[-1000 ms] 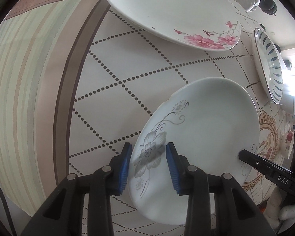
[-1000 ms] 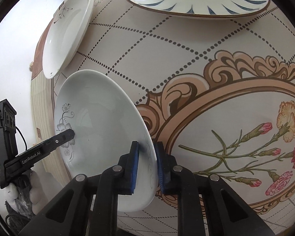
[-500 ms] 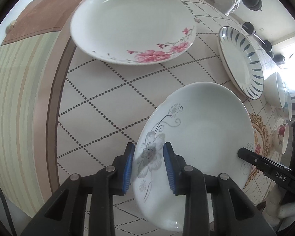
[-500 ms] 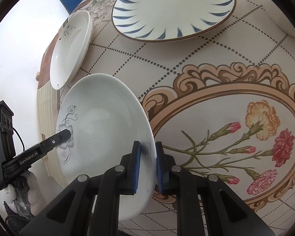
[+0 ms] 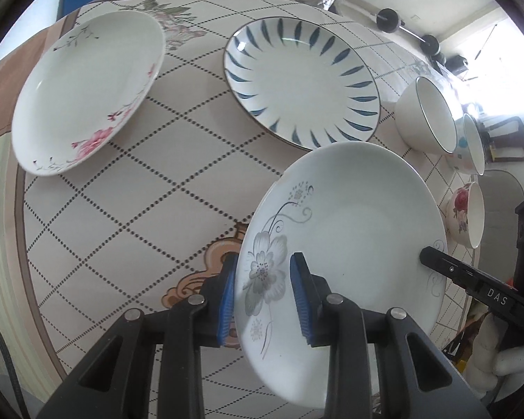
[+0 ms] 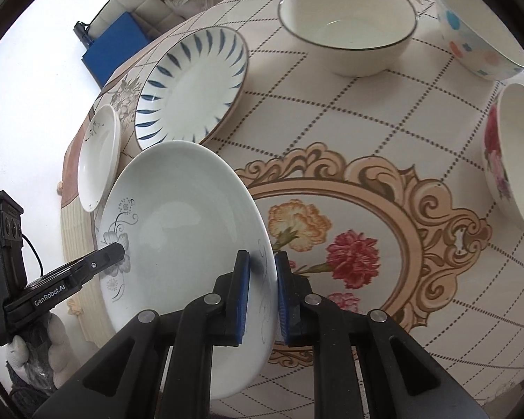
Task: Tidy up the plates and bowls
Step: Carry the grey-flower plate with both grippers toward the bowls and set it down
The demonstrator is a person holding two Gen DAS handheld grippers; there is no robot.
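Observation:
Both grippers hold one white plate with a grey flower (image 5: 349, 223) (image 6: 181, 223) lifted above the table. My left gripper (image 5: 262, 293) is shut on its flowered rim. My right gripper (image 6: 262, 293) is shut on the opposite rim. A blue-leaf plate (image 5: 300, 80) (image 6: 192, 83) and a pink-flower plate (image 5: 84, 94) (image 6: 97, 160) lie on the table beyond. Three bowls stand at the right: a dark-rimmed white bowl (image 5: 426, 118) (image 6: 346, 24), a dotted bowl (image 5: 468, 146) (image 6: 478, 31) and a red-flower bowl (image 5: 466, 213) (image 6: 513, 160).
The table has a cream cloth (image 6: 349, 111) with a dotted diamond grid and a floral medallion (image 6: 353, 258) under the held plate. The table edge runs along the left in the left wrist view (image 5: 3, 209). A blue box (image 6: 115, 42) lies on the floor beyond.
The held plate has risen from the table and moved right, toward the medallion. Both views have tilted up, so the far plates and the bowls now show.

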